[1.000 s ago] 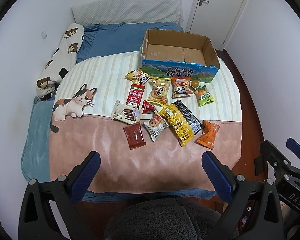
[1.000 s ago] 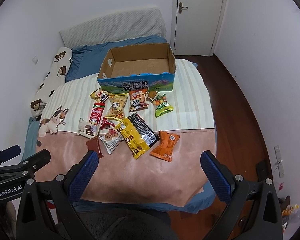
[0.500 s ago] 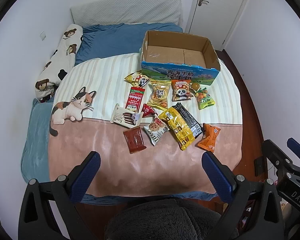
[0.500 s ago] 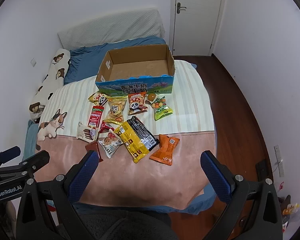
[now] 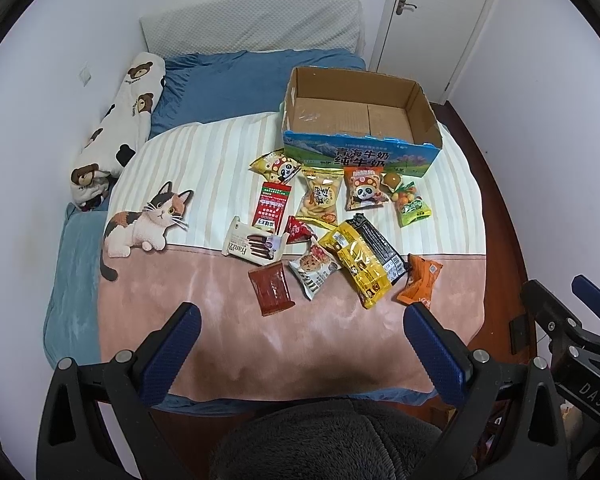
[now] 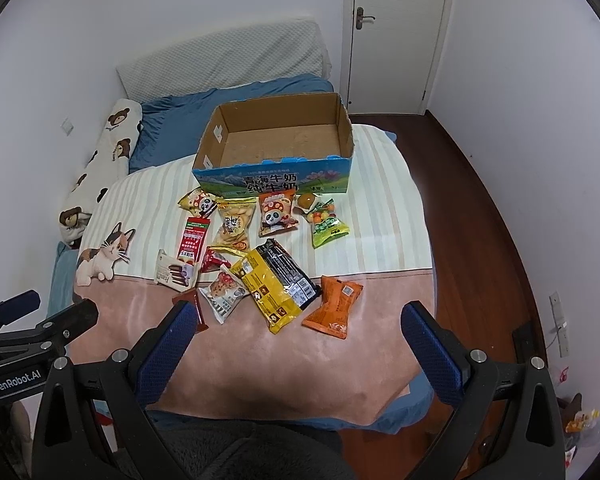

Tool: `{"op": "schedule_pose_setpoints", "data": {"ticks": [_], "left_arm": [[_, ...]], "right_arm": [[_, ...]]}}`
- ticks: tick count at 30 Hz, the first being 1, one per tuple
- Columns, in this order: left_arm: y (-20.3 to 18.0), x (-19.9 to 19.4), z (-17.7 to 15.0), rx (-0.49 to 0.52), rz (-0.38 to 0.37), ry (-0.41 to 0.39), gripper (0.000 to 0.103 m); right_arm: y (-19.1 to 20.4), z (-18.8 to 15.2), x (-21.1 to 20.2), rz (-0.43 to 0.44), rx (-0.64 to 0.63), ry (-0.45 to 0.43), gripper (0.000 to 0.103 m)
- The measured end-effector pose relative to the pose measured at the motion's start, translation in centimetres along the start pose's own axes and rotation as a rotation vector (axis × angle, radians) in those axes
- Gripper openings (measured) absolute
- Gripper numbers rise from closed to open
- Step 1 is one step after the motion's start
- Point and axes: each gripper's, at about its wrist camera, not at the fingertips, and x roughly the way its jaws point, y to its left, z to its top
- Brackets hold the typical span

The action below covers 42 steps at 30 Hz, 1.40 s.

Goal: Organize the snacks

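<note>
Several snack packets lie scattered on the bed in front of an empty cardboard box point(image 5: 360, 120) point(image 6: 276, 144) with a blue printed front. Among them are a yellow-black bag point(image 5: 364, 264) point(image 6: 274, 286), an orange packet point(image 5: 420, 282) point(image 6: 334, 306), a dark red packet point(image 5: 271, 288) and a green candy bag point(image 5: 412, 206) point(image 6: 328, 226). My left gripper point(image 5: 302, 318) and my right gripper point(image 6: 300, 316) both hang open above the bed's near edge, holding nothing. Each shows at the other view's side.
The blanket point(image 5: 204, 168) is striped cream at the back, pink in front, with a cat print point(image 5: 144, 224). A bear-print bolster point(image 5: 120, 128) lies along the left wall. A white door point(image 6: 396, 32) and wooden floor point(image 6: 480, 216) are to the right.
Both views have drifted slightly, so the bed and snacks sit a little differently in frame. Both grippers stay open and nothing on the bed has moved.
</note>
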Motion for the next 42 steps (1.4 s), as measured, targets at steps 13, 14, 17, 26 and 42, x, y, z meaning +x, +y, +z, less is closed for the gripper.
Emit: {"op": "schedule_pose_setpoints", "data": {"ticks": [13, 14, 17, 26, 42], "left_arm": [[0.0, -0.1, 0.3, -0.003, 0.001, -0.002, 0.103], [0.0, -0.1, 0.4, -0.003, 0.001, -0.003, 0.103], [0.1, -0.1, 0.7, -0.006, -0.004, -0.006, 0.103], [0.3, -0.2, 0.8, -0.017, -0.005, -0.017, 0.103], [5.5, 15.5, 2.7, -0.108, 0.23, 0.118, 0.103]], "right_arm": [[0.1, 0.3, 0.2, 0.001, 0.002, -0.008, 0.103], [0.1, 0.2, 0.2, 0.001, 0.001, -0.01, 0.103], [0.2, 0.3, 0.2, 0.001, 0.0, -0.01, 0.103], [0.2, 0.4, 0.2, 0.004, 0.006, -0.011, 0.103], [0.9, 2.5, 22.8, 0.012, -0.138, 0.224, 0.103]]}}
